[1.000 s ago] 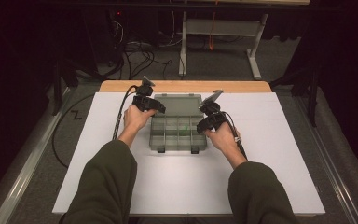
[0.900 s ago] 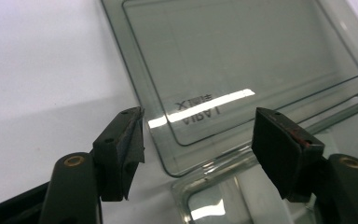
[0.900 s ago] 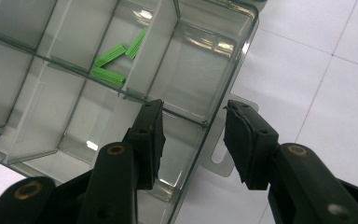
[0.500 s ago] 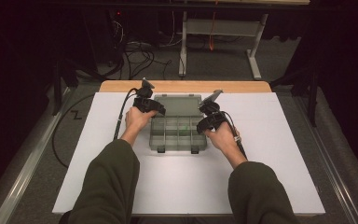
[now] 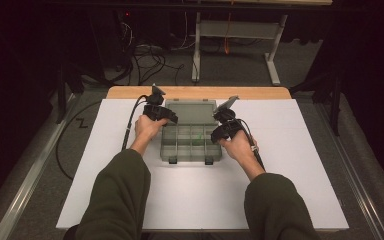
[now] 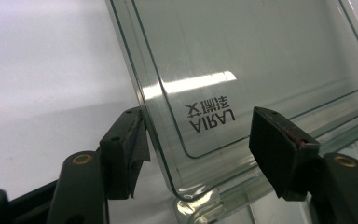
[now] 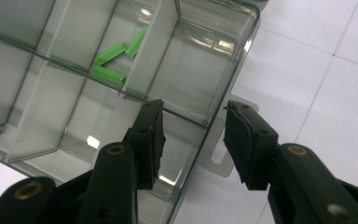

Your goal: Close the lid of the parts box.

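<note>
A clear plastic organiser box (image 5: 192,145) lies open in the middle of the white worktop (image 5: 280,190), its lid (image 5: 192,111) folded back toward the far edge. My left gripper (image 6: 200,140) straddles the near corner of that lid (image 6: 242,70): its jaws have just been closing a little, with the lid edge between them, but the right pad stands clear of the plastic and I am not clamping it. My right gripper (image 7: 193,135) sits at the box's right wall (image 7: 223,102), one jaw inside the compartment and one outside, spread apart and not pressing on the wall. A few green pieces (image 7: 116,58) lie in a middle compartment.
</note>
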The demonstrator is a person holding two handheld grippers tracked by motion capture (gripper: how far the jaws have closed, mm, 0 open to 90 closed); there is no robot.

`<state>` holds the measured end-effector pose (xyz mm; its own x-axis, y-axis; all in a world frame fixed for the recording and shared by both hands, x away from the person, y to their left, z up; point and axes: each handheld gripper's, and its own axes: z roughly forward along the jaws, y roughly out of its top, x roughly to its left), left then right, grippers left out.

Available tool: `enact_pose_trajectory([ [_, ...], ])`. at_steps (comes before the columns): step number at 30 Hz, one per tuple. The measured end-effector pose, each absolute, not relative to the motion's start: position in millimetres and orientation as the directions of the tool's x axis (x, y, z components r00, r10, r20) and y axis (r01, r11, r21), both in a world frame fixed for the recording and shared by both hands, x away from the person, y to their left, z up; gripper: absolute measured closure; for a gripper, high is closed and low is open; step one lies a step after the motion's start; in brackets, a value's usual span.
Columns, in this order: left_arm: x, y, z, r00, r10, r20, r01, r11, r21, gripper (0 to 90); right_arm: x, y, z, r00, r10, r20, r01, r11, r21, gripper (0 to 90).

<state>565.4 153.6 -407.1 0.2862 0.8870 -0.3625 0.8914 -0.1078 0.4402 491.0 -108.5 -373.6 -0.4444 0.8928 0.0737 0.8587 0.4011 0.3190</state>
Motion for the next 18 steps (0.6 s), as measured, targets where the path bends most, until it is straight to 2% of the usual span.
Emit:
enact_pose_trajectory([
  [15,555,155,-390,0.351,0.889,-0.295,0.841,-0.160,0.517,44.5,491,-108,-373,-0.445,0.893,0.068,0.858,0.403,0.319,59.6],
  [18,551,154,-386,0.371,0.892,-0.259,0.826,-0.189,0.531,46.4,491,-108,-373,-0.444,0.893,0.067,0.858,0.403,0.319,59.6],
])
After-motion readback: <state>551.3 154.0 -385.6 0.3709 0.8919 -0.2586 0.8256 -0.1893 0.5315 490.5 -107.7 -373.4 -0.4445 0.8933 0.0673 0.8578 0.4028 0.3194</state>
